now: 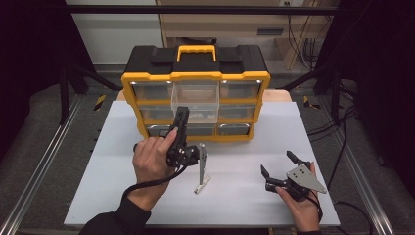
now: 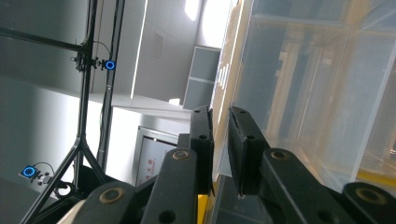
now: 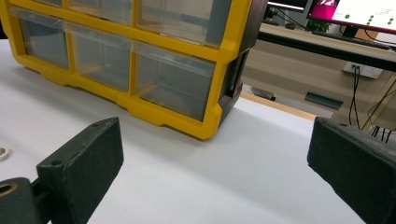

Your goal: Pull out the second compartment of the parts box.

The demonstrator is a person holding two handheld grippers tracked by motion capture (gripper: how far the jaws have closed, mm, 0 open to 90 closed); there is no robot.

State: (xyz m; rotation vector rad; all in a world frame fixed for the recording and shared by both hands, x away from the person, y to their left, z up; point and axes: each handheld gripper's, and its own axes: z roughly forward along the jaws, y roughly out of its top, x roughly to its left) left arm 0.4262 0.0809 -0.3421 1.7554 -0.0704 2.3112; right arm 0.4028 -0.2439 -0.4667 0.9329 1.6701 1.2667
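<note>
The left gripper's (image 1: 181, 115) fingers (image 2: 201, 140) are clenched on the front wall of a clear drawer (image 1: 195, 100) pulled out of the middle of the yellow organizer (image 1: 254, 105) at the tabletop's (image 1: 112, 161) far edge. The right gripper (image 1: 280, 164), fingers (image 3: 81, 163) released and empty, rests near the front right corner.

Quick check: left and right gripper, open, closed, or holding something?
Left gripper: closed on the front wall of the pulled-out clear drawer in the organizer.
Right gripper: open, holding nothing, fingers wide above the white table.
</note>
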